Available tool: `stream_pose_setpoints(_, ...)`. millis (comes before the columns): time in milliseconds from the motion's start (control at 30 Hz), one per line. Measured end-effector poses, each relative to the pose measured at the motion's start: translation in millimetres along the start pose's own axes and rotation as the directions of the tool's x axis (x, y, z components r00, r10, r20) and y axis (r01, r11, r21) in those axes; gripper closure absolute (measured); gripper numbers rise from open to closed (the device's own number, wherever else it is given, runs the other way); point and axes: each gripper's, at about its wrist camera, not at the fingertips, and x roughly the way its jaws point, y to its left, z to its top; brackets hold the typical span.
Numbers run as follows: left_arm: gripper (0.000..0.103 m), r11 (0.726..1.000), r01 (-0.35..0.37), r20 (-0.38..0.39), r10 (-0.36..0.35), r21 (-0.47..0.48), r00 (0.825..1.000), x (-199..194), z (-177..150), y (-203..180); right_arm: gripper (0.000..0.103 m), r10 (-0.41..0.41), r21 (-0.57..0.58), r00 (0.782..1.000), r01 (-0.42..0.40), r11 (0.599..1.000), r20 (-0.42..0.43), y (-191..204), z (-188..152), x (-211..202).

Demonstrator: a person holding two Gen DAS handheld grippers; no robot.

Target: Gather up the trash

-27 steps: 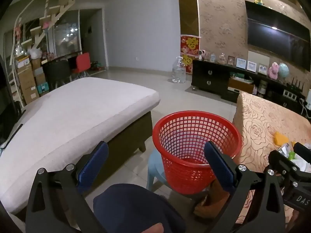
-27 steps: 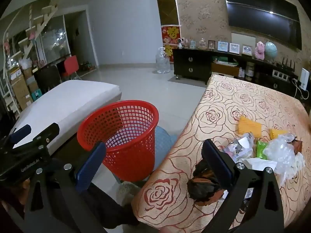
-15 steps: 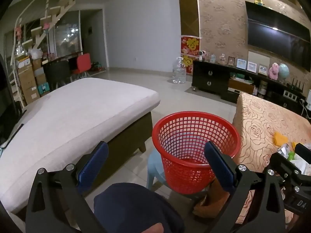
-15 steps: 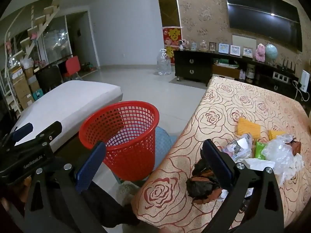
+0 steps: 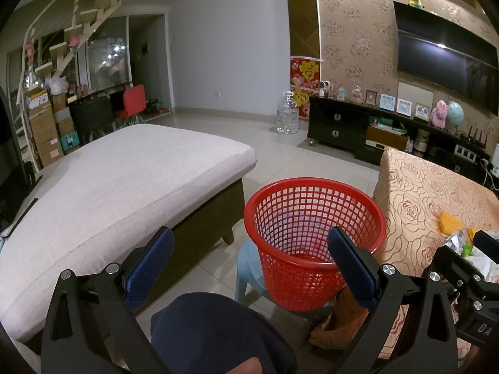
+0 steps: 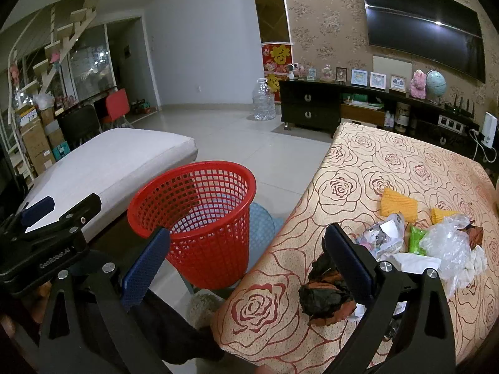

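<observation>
Trash (image 6: 414,246) lies heaped on the rose-patterned tablecloth (image 6: 389,168) near its front right part: yellow packets, a green wrapper, clear crumpled plastic, white paper. A crumpled black-and-orange wrapper (image 6: 324,296) sits nearest me, its long axis running roughly from the table's front edge back toward the heap. My right gripper (image 6: 246,268) hangs over the table's corner, jaws spread wide and holding nothing, one pad just beside that wrapper. My left gripper (image 5: 251,268) is likewise released and empty, pointing down toward the red basket (image 5: 315,243), which stands upright on a pale blue stool (image 5: 249,268) between table and sofa (image 5: 118,180).
</observation>
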Motion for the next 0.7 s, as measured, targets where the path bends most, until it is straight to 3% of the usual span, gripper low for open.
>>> stream_pose_setpoints(700, 0.008, 1.0, 0.0, -0.003, 0.0, 0.0, 1.0, 0.9, -0.3, -0.6, 0.007, 0.006, -0.003, 1.0, -0.006, 1.0, 0.001, 0.4, -1.1, -2.2)
